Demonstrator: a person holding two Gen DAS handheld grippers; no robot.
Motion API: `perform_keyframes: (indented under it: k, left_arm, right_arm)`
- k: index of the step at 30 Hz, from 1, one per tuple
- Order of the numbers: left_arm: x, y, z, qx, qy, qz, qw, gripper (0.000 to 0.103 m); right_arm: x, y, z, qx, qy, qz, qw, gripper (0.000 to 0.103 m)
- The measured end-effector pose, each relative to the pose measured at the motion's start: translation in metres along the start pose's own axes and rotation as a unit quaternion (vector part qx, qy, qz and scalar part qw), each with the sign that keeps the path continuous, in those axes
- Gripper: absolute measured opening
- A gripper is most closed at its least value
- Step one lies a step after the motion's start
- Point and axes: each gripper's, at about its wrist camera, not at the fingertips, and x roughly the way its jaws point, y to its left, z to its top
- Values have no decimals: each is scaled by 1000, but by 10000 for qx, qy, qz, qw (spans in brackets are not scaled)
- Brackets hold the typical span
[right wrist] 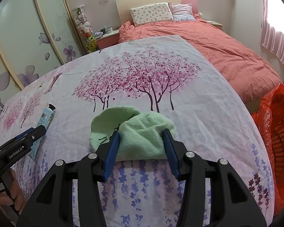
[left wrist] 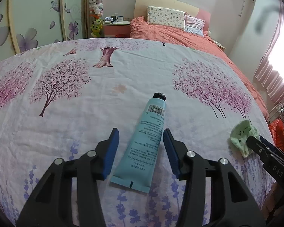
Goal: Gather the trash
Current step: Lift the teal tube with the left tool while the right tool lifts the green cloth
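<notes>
The left gripper point(left wrist: 141, 133) stands part open over a flower-printed sheet point(left wrist: 70, 113); a pale blue tube point(left wrist: 142, 145) lies between its blue pads, cap pointing far; the right pad sits at the tube's edge, the left pad stands clear of it; contact on the right cannot be confirmed; the tube rests flat on the sheet, not lifted. The right gripper point(right wrist: 141, 133) is likewise part open, straddling a crumpled green cloth point(right wrist: 142, 132); both pads appear to touch its sides, though a firm hold cannot be confirmed; the cloth's near edge is hidden behind the fingers. In the right wrist view the tube lies far left, its lower half covered by the other gripper; a hand point(right wrist: 11, 191) is cut off at the frame's left edge. An orange bag lining a basket point(right wrist: 276, 124) stands at the right, partly cropped; its contents cannot be made out.
</notes>
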Motion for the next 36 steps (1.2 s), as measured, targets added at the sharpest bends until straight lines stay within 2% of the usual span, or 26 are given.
perform_keyframes:
  k: [15,19,23,25,27,30,33,36]
  left_arm:
    - [0,0,0,-19,-4,-32,10000,49]
    - [3,-7,3,107,10,-27,9999,60]
    - [14,-19,12,272,58,164,9995,61]
    - [19,-22,17,297,60,215,9993,58]
    - [22,-24,21,296,46,241,9993,49]
    - [23,-24,22,293,35,232,9993,40]
    - [22,-24,21,293,26,176,9994,33]
    - [21,-22,19,233,24,103,9997,31]
  right_arm:
    - [1,1,0,20,-4,24,10000,48]
    - [1,2,0,-38,8,-29,10000,49]
    - [1,2,0,-39,7,-22,10000,49]
    - [0,2,0,-5,0,19,10000,49]
    - [0,2,0,12,-3,41,10000,49]
    - [-1,3,0,-8,-5,6,10000,48]
    - [0,-2,0,79,-5,-55,10000,34]
    - [-1,-11,0,300,-29,96,9995,29]
